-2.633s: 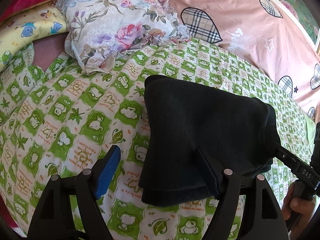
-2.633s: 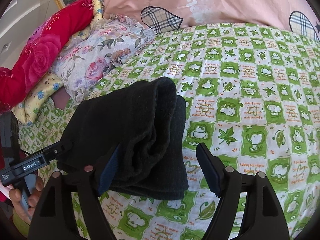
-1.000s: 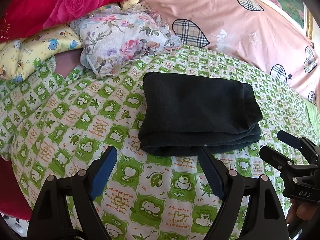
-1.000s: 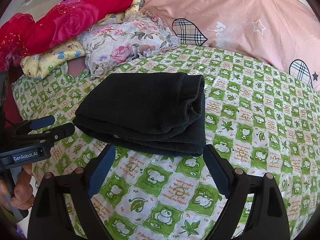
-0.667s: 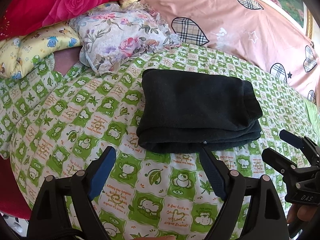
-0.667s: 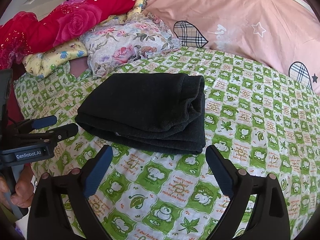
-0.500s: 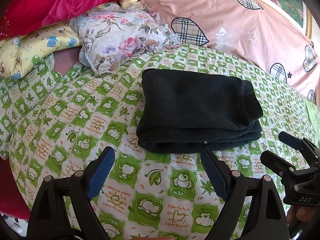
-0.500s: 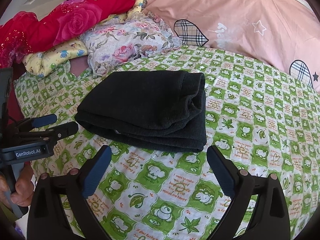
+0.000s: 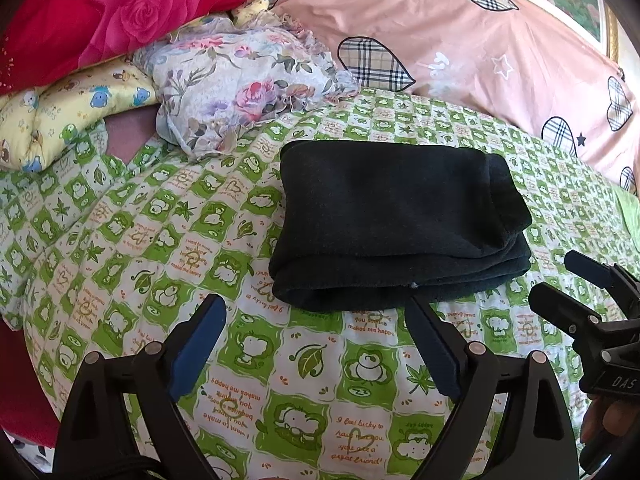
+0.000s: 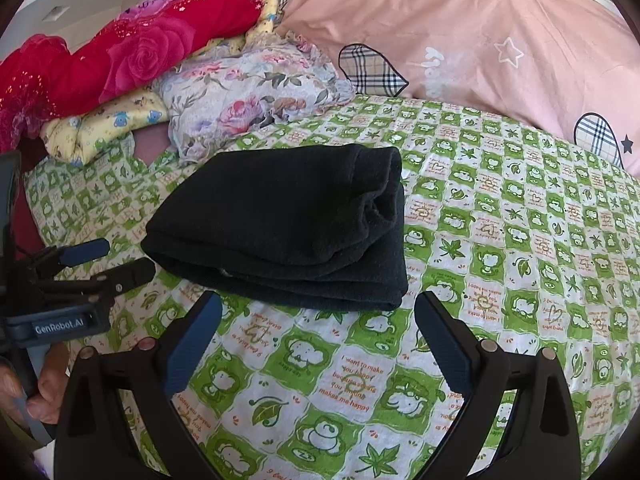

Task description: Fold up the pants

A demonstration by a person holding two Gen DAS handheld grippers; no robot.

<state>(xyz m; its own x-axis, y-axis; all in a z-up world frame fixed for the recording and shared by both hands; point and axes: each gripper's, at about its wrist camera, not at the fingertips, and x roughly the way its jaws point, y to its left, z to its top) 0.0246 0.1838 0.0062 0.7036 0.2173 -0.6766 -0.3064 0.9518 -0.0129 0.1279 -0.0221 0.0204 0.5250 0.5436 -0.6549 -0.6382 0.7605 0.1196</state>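
Folded pants (image 9: 392, 216) just beyond left gripper (image 9: 316, 344) (spread, empty).

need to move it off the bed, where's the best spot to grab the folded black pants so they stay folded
Probably the near long edge of the black pants, where the layer edges stack facing both grippers. Come in low from the near side, one finger under the stack and one on top. The left hand-held gripper and right hand-held gripper are both open just short of that edge; taking it at two spots should keep the layers together.

the pants (image 9: 384, 216) are matt, fuzzy black cloth; the sheet (image 9: 320, 392) smooth printed cotton; the red blanket (image 10: 132, 56) looks plush, faintly glittery.
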